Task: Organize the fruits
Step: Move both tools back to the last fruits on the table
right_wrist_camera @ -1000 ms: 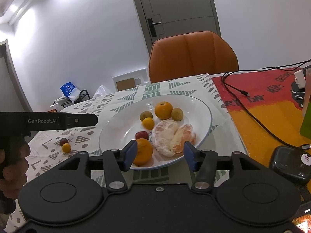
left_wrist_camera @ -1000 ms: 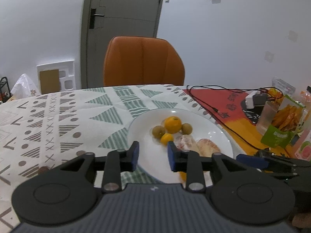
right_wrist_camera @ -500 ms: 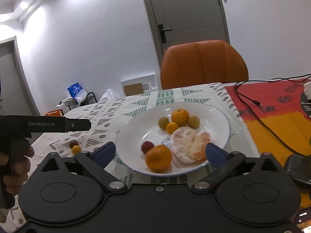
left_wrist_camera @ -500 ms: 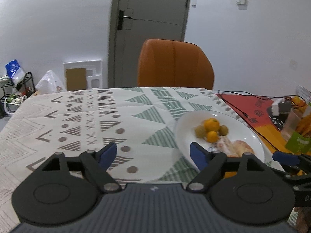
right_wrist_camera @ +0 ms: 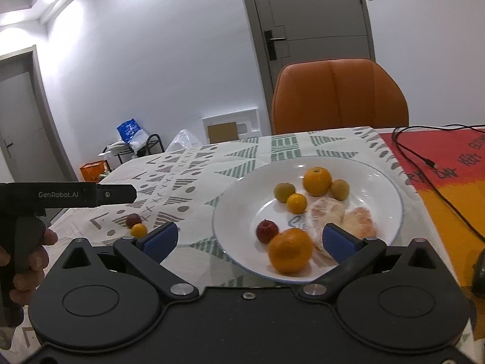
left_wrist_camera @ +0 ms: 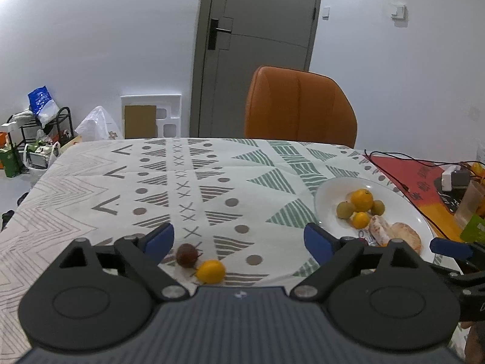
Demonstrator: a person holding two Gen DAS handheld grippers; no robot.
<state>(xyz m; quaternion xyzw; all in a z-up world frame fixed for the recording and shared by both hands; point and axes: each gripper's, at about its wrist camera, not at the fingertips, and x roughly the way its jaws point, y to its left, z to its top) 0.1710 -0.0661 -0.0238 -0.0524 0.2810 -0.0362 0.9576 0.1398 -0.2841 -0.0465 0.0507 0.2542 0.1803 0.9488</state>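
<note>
Orange round kumquat (left_wrist_camera: pixel 210 271) and dark red wrinkly berry (left_wrist_camera: pixel 187 254) sit touching on patterned cloth surface (left_wrist_camera: pixel 212 182), left tool (left_wrist_camera: pixel 239 241) wide apart above them, right tool (right_wrist_camera: pixel 250 239) wide apart over glossy white plate (right_wrist_camera: pixel 391 191); centre over one fruit, close gently.

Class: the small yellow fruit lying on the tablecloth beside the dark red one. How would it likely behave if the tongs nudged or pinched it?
The yellow fruit looks round and smooth, so a nudge would probably roll it. It seems small and likely light. The open left tongs could slip off its curve.
</note>
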